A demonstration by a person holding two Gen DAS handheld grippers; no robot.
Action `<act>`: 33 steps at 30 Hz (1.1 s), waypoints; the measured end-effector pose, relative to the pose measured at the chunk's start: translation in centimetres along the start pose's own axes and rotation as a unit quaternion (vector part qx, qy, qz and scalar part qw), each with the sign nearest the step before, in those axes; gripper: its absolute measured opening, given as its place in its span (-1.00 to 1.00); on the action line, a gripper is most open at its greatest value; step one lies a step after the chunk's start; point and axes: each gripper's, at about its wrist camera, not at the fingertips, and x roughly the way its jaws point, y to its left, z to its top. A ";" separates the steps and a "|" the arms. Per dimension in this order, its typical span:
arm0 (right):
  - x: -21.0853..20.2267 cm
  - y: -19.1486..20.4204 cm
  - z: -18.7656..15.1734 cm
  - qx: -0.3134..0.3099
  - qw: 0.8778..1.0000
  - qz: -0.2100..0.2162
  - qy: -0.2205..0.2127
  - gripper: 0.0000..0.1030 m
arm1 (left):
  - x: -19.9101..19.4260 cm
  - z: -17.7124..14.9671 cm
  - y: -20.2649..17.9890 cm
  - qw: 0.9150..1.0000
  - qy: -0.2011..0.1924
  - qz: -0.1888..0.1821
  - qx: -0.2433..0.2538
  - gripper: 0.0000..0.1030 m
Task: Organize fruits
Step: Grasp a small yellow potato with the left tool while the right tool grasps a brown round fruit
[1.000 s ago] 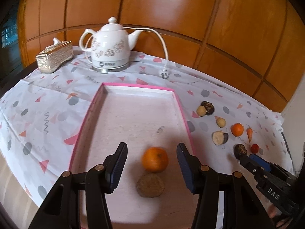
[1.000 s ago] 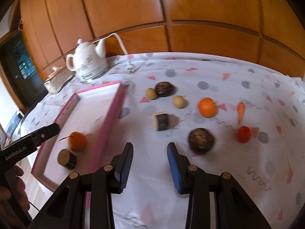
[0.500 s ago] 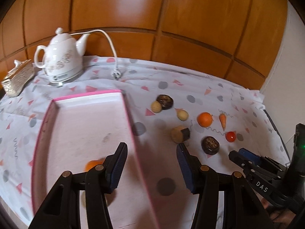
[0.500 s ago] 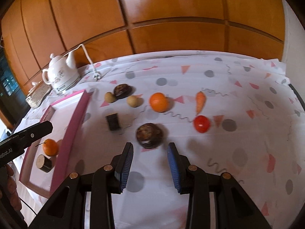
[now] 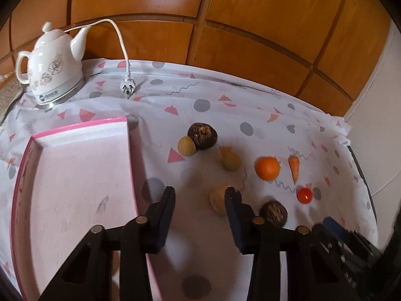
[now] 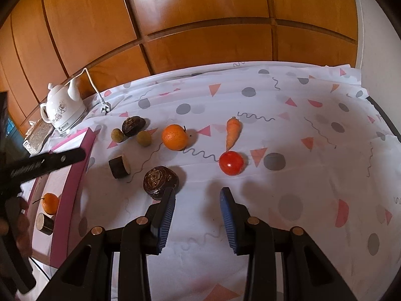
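From the left wrist, the left gripper [image 5: 199,204] hangs empty over the cloth just beside the pink tray [image 5: 130,150]; its jaws have just been closing, nothing between them, the cut brown-skinned piece [image 5: 218,199] beside the right finger. It should shift right and straddle that piece before squeezing.

From the right wrist, the right gripper [image 6: 196,208] is part open and empty, the dark round fruit [image 6: 160,181] just off its left finger. An orange [image 6: 50,203] and a cut piece [image 6: 45,223] already lie in the tray.

Home: teapot [image 5: 54,67], patterned tablecloth [image 6: 288,115], wood panelling [image 6: 200,17]
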 end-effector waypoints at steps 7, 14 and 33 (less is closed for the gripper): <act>0.3 -0.5 0.2 0.001 1.000 -0.001 0.002 -0.28 | 3.1 2.7 0.2 1.000 0.010 0.014 0.004 -0.31; 0.5 -1.6 0.6 0.013 1.000 -0.005 0.002 -0.28 | 6.7 4.8 1.1 0.999 0.027 0.026 -0.016 -0.31; 2.0 0.6 1.6 -0.019 0.999 0.044 0.013 -0.15 | 9.2 4.6 1.1 0.999 0.026 0.027 -0.008 -0.52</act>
